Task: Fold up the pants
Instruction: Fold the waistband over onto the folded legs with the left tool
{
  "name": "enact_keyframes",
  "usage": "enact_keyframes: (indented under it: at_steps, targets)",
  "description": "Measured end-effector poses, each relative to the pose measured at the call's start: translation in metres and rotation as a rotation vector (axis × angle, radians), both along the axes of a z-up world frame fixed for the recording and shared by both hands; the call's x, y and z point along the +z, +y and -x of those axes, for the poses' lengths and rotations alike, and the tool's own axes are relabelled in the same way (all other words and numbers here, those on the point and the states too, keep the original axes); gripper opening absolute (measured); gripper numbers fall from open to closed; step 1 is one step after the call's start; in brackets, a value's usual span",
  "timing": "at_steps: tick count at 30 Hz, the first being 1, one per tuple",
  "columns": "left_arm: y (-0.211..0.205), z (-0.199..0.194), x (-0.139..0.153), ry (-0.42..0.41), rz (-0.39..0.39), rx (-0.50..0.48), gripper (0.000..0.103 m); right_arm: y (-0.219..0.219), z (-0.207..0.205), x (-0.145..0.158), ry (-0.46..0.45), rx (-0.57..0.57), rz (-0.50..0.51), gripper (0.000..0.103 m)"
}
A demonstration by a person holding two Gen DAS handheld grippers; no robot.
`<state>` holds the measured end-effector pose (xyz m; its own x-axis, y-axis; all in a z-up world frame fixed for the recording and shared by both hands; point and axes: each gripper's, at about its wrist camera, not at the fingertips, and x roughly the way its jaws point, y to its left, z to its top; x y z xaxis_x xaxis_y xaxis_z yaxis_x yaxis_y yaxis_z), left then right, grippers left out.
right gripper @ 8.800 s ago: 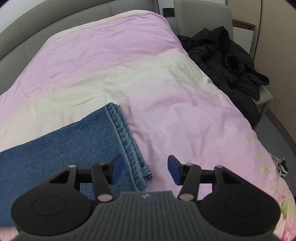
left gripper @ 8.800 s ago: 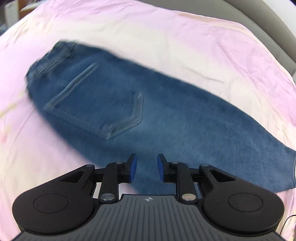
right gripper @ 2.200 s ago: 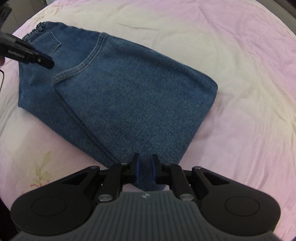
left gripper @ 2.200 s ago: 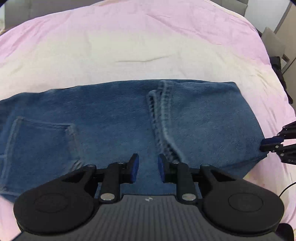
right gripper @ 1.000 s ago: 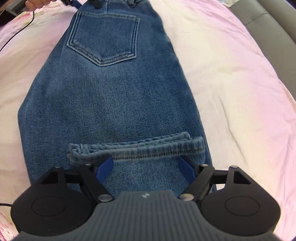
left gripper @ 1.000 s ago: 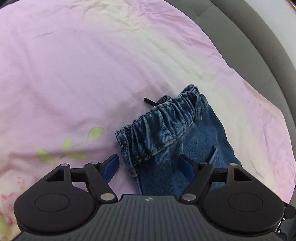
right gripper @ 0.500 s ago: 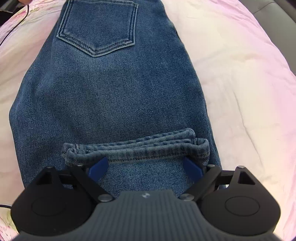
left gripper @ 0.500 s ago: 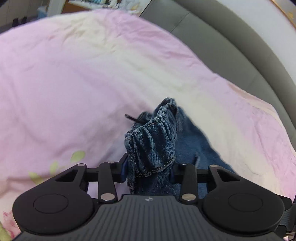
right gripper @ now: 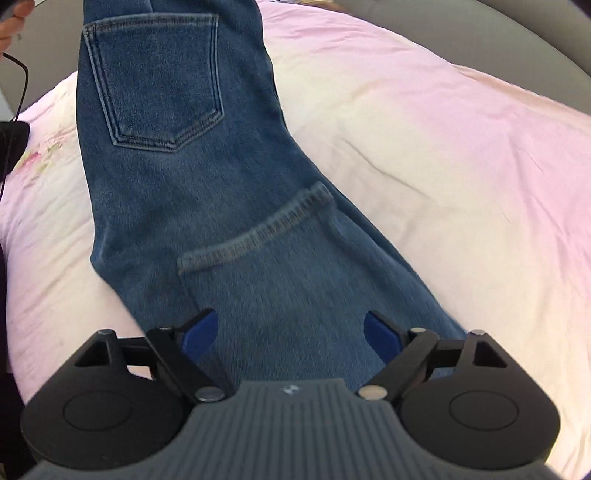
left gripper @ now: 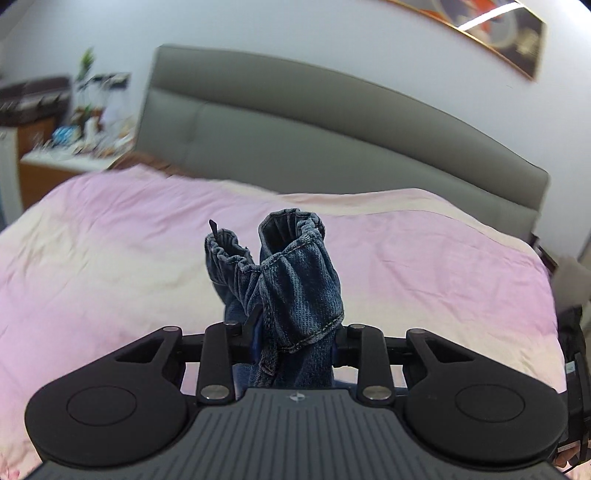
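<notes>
The blue jeans (right gripper: 207,206) lie folded on the pink bed cover (right gripper: 424,166), back pocket (right gripper: 155,85) up and the leg hem (right gripper: 255,236) across the middle. Their upper end rises off the bed toward the top left. My left gripper (left gripper: 295,339) holds the bunched elastic waistband (left gripper: 295,266) in the air; its jaws are still closing, with the pads pressing on the denim. My right gripper (right gripper: 290,328) hovers open over the folded lower end, its blue pads (right gripper: 199,330) wide apart and gripping nothing.
A grey padded headboard (left gripper: 295,140) stands behind the bed, with a cluttered nightstand (left gripper: 66,147) to its left. Dark clothing (left gripper: 570,332) shows at the right edge. A hand (right gripper: 11,22) and a black cable (right gripper: 18,74) are at the top left in the right wrist view.
My left gripper has shut on the waistband and lifted it off the bed, now facing the headboard. The right gripper has rolled and pulled away from the hem, staying open.
</notes>
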<state>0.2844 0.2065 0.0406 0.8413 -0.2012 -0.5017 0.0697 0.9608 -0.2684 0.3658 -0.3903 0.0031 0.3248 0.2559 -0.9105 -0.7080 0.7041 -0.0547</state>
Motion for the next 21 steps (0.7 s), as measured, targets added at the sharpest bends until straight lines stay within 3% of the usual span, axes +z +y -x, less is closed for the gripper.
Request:
enact_keyframes:
  at_steps: [3,7,15,18,21]
  targets:
    - [-0.065,0.007,0.018,-0.031,-0.086,-0.081,0.035,-0.036,0.022,0.004,0.004,-0.069,-0.005,0.082]
    - [-0.151,0.016,0.011,-0.031,-0.198,-0.215,0.034,-0.076,0.047,0.013,0.007,-0.148,-0.034,0.082]
    - [-0.279,0.021,-0.078,0.083,-0.324,-0.459,0.032,-0.134,0.073,0.014,0.02,-0.267,-0.094,0.082]
    - [-0.307,0.026,-0.107,0.13,-0.346,-0.543,0.032,-0.143,0.076,0.007,0.044,-0.281,-0.104,0.082]
    - [-0.325,0.021,-0.13,0.238,-0.356,-0.618,0.036,-0.154,0.078,0.007,0.056,-0.281,-0.098,0.082]
